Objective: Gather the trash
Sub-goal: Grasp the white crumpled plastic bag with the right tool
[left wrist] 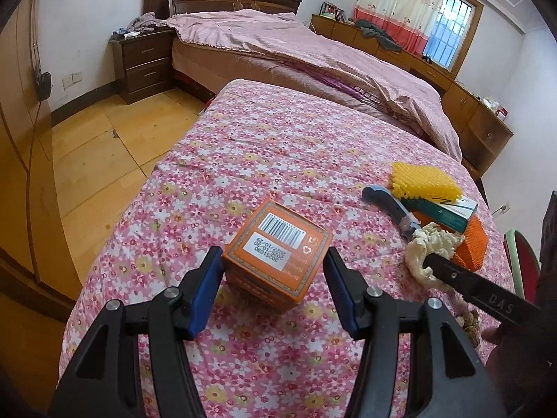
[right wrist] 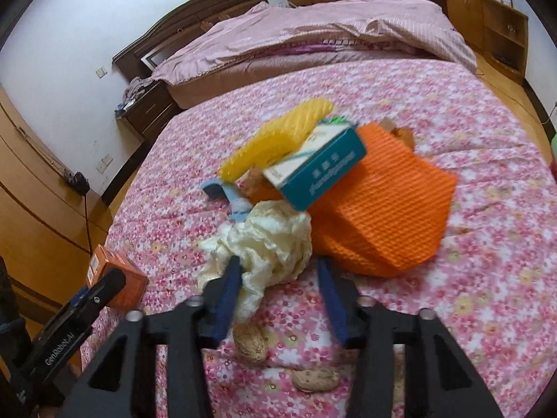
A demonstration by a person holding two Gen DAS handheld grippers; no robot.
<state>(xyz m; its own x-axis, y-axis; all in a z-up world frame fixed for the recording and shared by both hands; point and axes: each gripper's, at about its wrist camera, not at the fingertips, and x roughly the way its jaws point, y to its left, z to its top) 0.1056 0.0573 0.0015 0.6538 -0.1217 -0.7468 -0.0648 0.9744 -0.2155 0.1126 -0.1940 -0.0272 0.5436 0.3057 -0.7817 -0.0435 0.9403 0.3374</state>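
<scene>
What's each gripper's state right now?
Left gripper: open, jaws either side of the orange box.
Right gripper: open, at the crumpled tissue.

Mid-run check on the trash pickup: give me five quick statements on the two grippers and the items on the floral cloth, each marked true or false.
1. The left gripper is open, with the orange box between its fingers. True.
2. The right gripper is shut on the teal box. False: it is open at the crumpled cream paper; the teal box lies farther off, on the pile.
3. The teal box leans on the orange foam net. True.
4. The orange box shows a barcode on its upper face. True.
5. The yellow foam net lies on the wooden floor. False: it is on the floral cloth, beside the teal box.
</scene>
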